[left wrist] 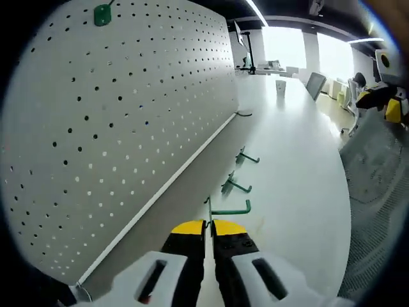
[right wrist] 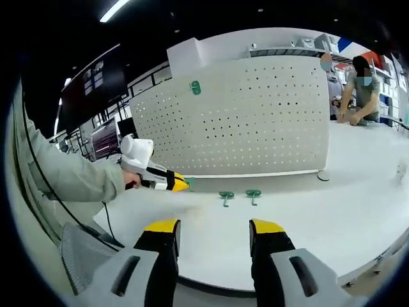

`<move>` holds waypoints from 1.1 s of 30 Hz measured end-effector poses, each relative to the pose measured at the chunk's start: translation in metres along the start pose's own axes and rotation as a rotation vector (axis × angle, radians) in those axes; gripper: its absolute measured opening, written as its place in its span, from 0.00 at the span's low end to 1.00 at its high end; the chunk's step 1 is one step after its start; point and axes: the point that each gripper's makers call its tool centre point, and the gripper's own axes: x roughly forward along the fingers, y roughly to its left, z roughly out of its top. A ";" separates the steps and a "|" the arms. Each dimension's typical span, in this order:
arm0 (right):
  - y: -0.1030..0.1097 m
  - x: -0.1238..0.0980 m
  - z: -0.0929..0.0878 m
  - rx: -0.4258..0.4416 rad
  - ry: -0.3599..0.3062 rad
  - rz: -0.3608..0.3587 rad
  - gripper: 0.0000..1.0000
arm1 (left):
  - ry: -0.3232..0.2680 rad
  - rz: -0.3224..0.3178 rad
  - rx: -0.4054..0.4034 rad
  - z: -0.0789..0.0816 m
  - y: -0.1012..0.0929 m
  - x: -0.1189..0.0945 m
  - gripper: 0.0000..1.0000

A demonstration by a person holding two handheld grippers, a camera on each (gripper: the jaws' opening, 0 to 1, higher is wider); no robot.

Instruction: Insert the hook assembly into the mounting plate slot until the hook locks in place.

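Left hand-held gripper (left wrist: pixel 209 231) has its yellow-tipped jaws pressed together on the stem of a green hook (left wrist: pixel 229 209), right at the foot of the white pegboard (left wrist: pixel 128 128), low over the white table (left wrist: pixel 294 192). In the right gripper view that same left hand-held gripper (right wrist: pixel 180 185) comes in from the left, held by a grey sleeve (right wrist: pixel 70 176), tip close to the pegboard's (right wrist: pixel 255 121) bottom edge near its left end. Two more green hooks (left wrist: pixel 235 186) (left wrist: pixel 246 157) lie loose on the table along the pegboard's base; in the right gripper view they sit side by side (right wrist: pixel 226 196) (right wrist: pixel 254 194), just in front of the board's lower edge, apart from each other. One green piece (left wrist: pixel 102 15) is already mounted high on the pegboard, near its upper edge (right wrist: pixel 195 87). Right hand-held gripper (right wrist: pixel 214 233) is spread wide, holding nothing, hanging over the near edge of the table (right wrist: pixel 332 211). A person (right wrist: pixel 364 89) stands at the table's far right end, past the board. Can't tell whether the pinched hook is touching the board.
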 end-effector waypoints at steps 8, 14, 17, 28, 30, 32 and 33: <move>0.003 -0.001 0.001 -0.003 -0.007 0.022 0.41 | -0.044 0.032 -0.032 0.005 -0.008 -0.024 0.04; 0.006 -0.003 0.001 -0.022 -0.009 0.033 0.41 | -0.081 0.046 -0.061 0.010 -0.024 -0.042 0.04; 0.008 -0.004 0.003 -0.043 -0.017 0.040 0.40 | -0.107 0.056 -0.074 0.014 -0.031 -0.052 0.04; 0.012 -0.004 0.014 -0.050 -0.042 0.068 0.40 | -0.168 0.089 -0.104 0.024 -0.051 -0.079 0.04; 0.014 -0.003 0.018 -0.052 -0.046 0.077 0.40 | -0.176 0.089 -0.108 0.025 -0.054 -0.082 0.04; 0.017 -0.003 0.022 -0.038 -0.050 0.093 0.40 | -0.189 0.094 -0.118 0.028 -0.056 -0.086 0.04; 0.019 -0.002 0.024 -0.045 -0.054 0.099 0.40 | -0.200 0.097 -0.129 0.030 -0.057 -0.088 0.04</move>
